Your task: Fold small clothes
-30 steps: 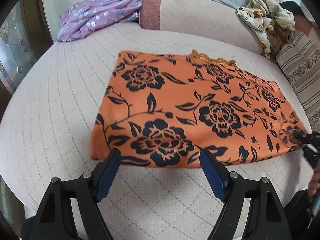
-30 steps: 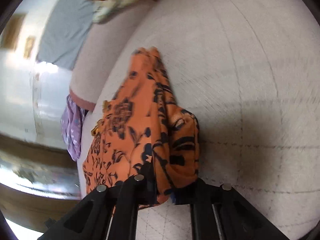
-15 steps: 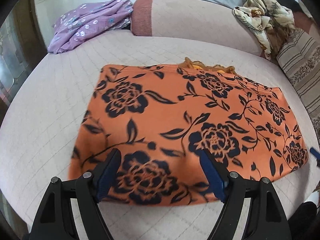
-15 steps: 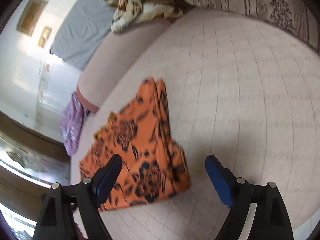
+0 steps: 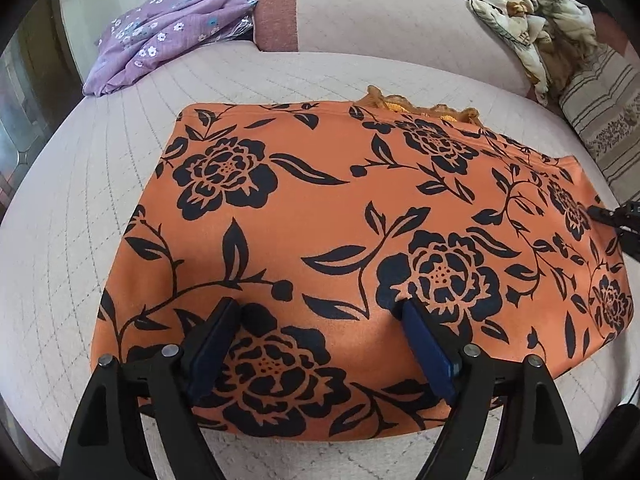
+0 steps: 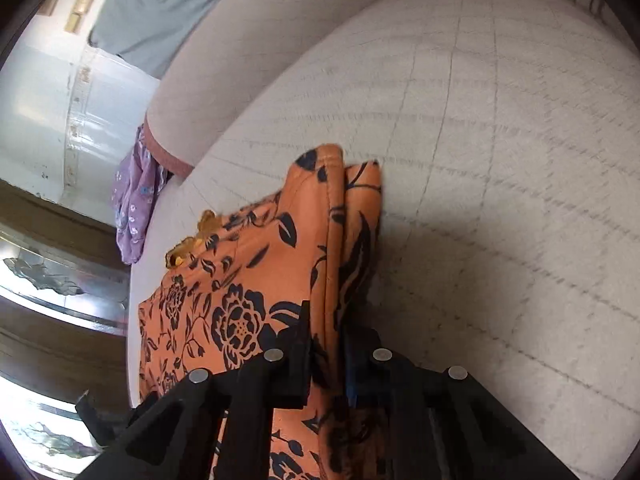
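Note:
An orange garment with black flowers [image 5: 340, 232] lies folded flat on the pale quilted sofa seat [image 5: 60, 240]. My left gripper [image 5: 316, 320] is open, its blue pads over the garment's near edge, one each side of a flower. My right gripper [image 6: 326, 344] is shut on the garment's right edge [image 6: 332, 240], which bunches up between the pads. Its black tip shows at the right of the left wrist view [image 5: 616, 216]. A lace trim [image 5: 416, 106] peeks out at the far edge.
A purple flowered cloth [image 5: 172, 36] lies at the back left by the sofa arm [image 5: 280, 12]. A crumpled patterned cloth [image 5: 532, 16] and a striped cushion [image 5: 600, 104] sit at the back right. A dark wood and glass cabinet [image 6: 48, 288] stands beyond the sofa.
My left gripper moved forward over the garment's near edge, staying open. My right gripper, shut on the cloth a second ago, opened and backed off, then closed again on the right edge.

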`<state>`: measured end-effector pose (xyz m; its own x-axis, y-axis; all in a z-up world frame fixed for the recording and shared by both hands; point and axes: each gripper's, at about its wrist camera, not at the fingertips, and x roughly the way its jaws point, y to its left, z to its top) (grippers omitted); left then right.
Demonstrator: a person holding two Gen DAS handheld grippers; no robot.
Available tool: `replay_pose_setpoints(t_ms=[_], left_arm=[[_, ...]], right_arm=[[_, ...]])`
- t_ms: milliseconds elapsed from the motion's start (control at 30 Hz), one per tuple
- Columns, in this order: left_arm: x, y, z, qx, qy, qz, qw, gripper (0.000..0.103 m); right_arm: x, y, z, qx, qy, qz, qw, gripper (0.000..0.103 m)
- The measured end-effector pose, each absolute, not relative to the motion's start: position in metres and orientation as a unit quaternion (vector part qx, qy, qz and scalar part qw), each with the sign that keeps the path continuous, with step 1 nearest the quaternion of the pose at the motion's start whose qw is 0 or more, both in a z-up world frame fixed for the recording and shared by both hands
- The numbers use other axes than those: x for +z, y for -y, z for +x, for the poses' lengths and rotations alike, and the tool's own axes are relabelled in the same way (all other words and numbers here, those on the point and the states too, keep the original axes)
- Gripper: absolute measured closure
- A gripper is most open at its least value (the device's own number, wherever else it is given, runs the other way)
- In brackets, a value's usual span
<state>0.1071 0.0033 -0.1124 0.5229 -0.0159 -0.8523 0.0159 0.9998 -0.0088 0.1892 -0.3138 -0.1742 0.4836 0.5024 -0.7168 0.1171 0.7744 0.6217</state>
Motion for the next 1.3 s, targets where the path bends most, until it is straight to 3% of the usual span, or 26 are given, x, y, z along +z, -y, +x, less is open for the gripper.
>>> replay_pose_setpoints(t_ms=[133,233,533,567,633,767,833,933,1100,1200,1233,1300], left_arm=[[-0.112,-0.002,0.107,-0.011,-0.489,0.01,0.872,0.017],[-0.112,-0.004,0.108,-0.017,-0.492,0.006,0.87,0.017],[-0.114,-0.002,0.105,-0.016,-0.485,0.015,0.874,0.014],[-0.114,-0.002,0.105,-0.019,-0.486,0.015,0.874,0.014],[-0.114,-0.003,0.105,-0.022,-0.486,0.014,0.874,0.014],[-0.115,-0.003,0.106,-0.022,-0.483,0.016,0.875,0.013],[-0.115,-0.003,0.105,-0.023,-0.482,0.014,0.876,0.013],[-0.115,-0.003,0.105,-0.025,-0.482,0.017,0.876,0.012],[-0.115,-0.003,0.106,-0.023,-0.483,0.015,0.875,0.011],[-0.115,-0.002,0.106,-0.025,-0.483,0.016,0.875,0.011],[-0.115,-0.003,0.107,-0.029,-0.485,0.016,0.874,0.011],[-0.115,-0.004,0.106,-0.032,-0.486,0.015,0.873,0.011]], right_arm=[[-0.188,0.316,0.189,0.084,-0.499,0.31,0.805,0.089],[-0.181,0.323,0.182,0.071,-0.474,0.34,0.809,0.077],[-0.187,0.334,0.209,0.102,-0.486,0.378,0.781,0.074],[-0.19,0.333,0.213,0.104,-0.485,0.382,0.78,0.075],[-0.185,0.334,0.214,0.09,-0.482,0.359,0.794,0.09],[-0.187,0.343,0.21,0.064,-0.484,0.375,0.788,0.09],[-0.175,0.344,0.204,0.031,-0.469,0.362,0.805,0.079],[-0.153,0.344,0.199,-0.015,-0.437,0.351,0.828,0.078],[-0.132,0.313,0.218,0.096,-0.416,0.346,0.835,0.078],[-0.173,0.305,0.245,0.114,-0.48,0.365,0.789,0.076],[-0.186,0.317,0.246,0.095,-0.478,0.388,0.782,0.081],[-0.194,0.341,0.234,0.079,-0.436,0.469,0.764,0.081]])
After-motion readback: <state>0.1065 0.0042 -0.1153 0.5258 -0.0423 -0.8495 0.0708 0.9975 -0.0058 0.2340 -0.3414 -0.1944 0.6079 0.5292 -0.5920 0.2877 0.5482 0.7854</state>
